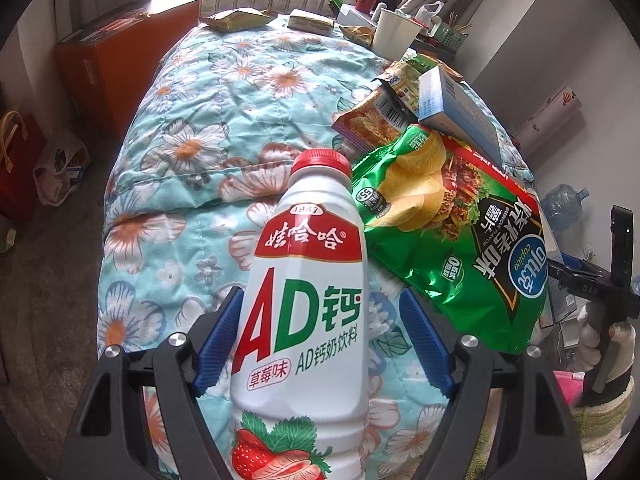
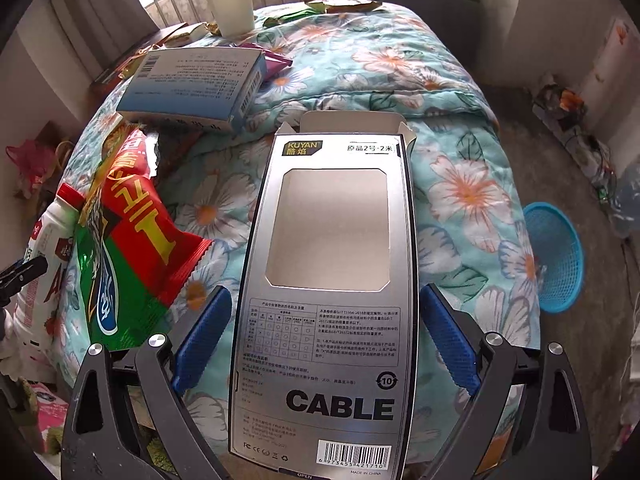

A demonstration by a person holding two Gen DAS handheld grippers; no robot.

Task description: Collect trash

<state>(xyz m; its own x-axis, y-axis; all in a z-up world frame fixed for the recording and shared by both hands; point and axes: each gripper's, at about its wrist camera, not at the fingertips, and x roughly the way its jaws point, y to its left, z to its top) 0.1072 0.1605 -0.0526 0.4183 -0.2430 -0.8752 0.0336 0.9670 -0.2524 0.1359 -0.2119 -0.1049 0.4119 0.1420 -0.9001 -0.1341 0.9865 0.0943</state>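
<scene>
The left gripper (image 1: 320, 340) stands spread around the milk bottle (image 1: 308, 280), pads apparently clear; the right gripper (image 2: 322, 340) brackets the cable box (image 2: 332, 300), contact unclear; next, the blue basket (image 2: 556, 256).

The left wrist view looks steeply down over a floral quilt (image 1: 192, 128), a milk bottle (image 1: 304, 280) filling its centre close up. The right wrist view tilts down likewise, a cable box (image 2: 332, 280) very near. Both share the green chip bag (image 1: 452, 240), at 3 o'clock left, 9 o'clock right, plus the paper cup (image 2: 232, 8) toward 12.
</scene>
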